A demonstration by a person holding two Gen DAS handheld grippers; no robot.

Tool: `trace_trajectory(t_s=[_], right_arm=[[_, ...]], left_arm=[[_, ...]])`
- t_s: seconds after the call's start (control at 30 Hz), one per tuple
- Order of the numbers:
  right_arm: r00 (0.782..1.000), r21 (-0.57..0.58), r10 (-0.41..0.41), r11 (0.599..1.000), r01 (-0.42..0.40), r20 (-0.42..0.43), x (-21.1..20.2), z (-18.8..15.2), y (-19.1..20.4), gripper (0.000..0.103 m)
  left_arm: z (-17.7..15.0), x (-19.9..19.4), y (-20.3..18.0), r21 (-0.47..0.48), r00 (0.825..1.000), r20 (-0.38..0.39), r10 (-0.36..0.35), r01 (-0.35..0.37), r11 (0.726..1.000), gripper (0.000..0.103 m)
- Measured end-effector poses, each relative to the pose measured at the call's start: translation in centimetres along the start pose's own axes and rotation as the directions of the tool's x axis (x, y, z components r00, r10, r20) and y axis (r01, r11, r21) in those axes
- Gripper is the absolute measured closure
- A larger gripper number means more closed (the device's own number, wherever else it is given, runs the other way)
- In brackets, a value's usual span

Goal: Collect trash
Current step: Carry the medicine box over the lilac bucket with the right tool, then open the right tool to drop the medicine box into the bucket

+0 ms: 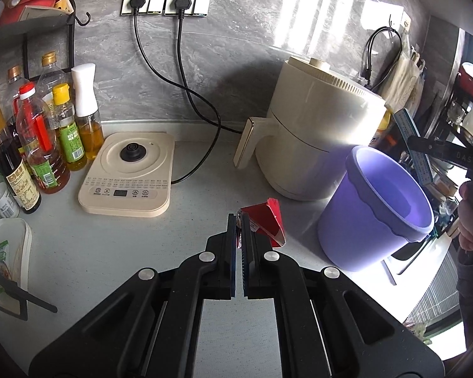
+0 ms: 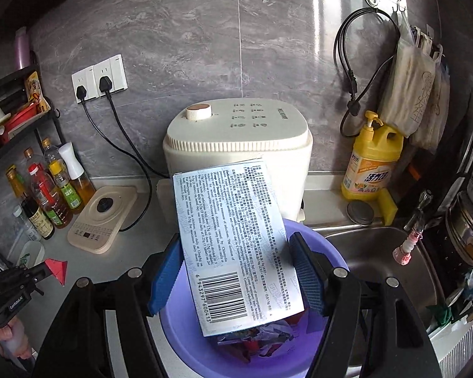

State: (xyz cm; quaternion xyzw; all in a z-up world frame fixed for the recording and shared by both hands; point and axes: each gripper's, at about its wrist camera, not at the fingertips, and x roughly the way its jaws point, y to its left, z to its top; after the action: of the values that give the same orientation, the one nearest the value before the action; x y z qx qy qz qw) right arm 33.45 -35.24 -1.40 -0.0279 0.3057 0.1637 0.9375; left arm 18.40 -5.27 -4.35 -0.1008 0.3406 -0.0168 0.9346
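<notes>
— What worries you, standing here?

— Nearest first: the right gripper (image 2: 236,271) has its jaws spread wide on a flat white printed box (image 2: 236,239), one blue pad against each long edge; it hangs right over the purple bin (image 2: 186,343), which already has crumpled wrappers (image 2: 261,337) in the bottom; the box looks nearly as broad as the mouth, so if it goes in tilted I reckon it could bridge the rim and slide off towards the sink (image 2: 378,252) on the right.

— And the other hand?

— The left gripper (image 1: 240,220) is clenched tight on a scrap of red packaging (image 1: 265,220), only a corner pinched; it is left of the bin and short of it, above the countertop (image 1: 110,252); a thin hold like that may let the scrap slip out and land on the counter.

— Anything further back?

— Both grippers seem bound for one mouth, so they might knock together or tip the light bin; just behind it stands the cream appliance (image 1: 315,126), and far left the oil bottles (image 1: 41,145), which a wide swing could catch.
</notes>
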Motion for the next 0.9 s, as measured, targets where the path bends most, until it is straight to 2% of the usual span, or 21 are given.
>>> trace_trajectory(t_s=[0.23, 0.4, 0.43, 0.47, 0.53, 0.7, 0.9], right_arm=[[0.999, 0.027, 0.030, 0.999, -0.029, -0.034, 1.5, -0.6, -1.7, 0.034], [0.997, 0.041, 0.068, 0.997, -0.067, -0.036, 1.8, -0.9, -1.9, 0.034], [0.996, 0.044, 0.087, 0.995, -0.085, -0.037, 1.7, -1.1, -1.9, 0.031], [0.994, 0.046, 0.100, 0.994, -0.098, -0.034, 1.5, -1.1, -1.8, 0.021], [0.998, 0.046, 0.069, 0.997, -0.068, -0.005, 0.8, -1.1, -1.7, 0.018], [1.000, 0.071, 0.022, 0.997, -0.023, 0.010, -0.9, -1.7, -2.7, 0.018], [0.999, 0.132, -0.025, 0.991, 0.022, 0.021, -3.3, -3.4, -5.2, 0.018]], left_arm=[[0.0, -0.1, -1.1, 0.009, 1.000, 0.000, 0.012, -0.012, 1.000, 0.099], [0.4, -0.4, -1.7, 0.026, 1.000, 0.014, -0.007, 0.006, 1.000, 0.099], [0.5, -0.5, -1.9, 0.028, 1.000, 0.017, -0.014, 0.013, 1.000, 0.099], [0.6, -0.4, -2.0, 0.030, 1.000, 0.018, -0.022, 0.021, 0.999, 0.099], [0.9, -0.3, -2.4, 0.038, 0.999, 0.021, -0.042, 0.041, 0.998, 0.099], [2.3, 0.0, -4.8, 0.091, 0.994, 0.037, -0.105, 0.101, 0.991, 0.099], [4.2, 0.6, -9.3, 0.169, 0.978, 0.056, -0.203, 0.191, 0.967, 0.099]])
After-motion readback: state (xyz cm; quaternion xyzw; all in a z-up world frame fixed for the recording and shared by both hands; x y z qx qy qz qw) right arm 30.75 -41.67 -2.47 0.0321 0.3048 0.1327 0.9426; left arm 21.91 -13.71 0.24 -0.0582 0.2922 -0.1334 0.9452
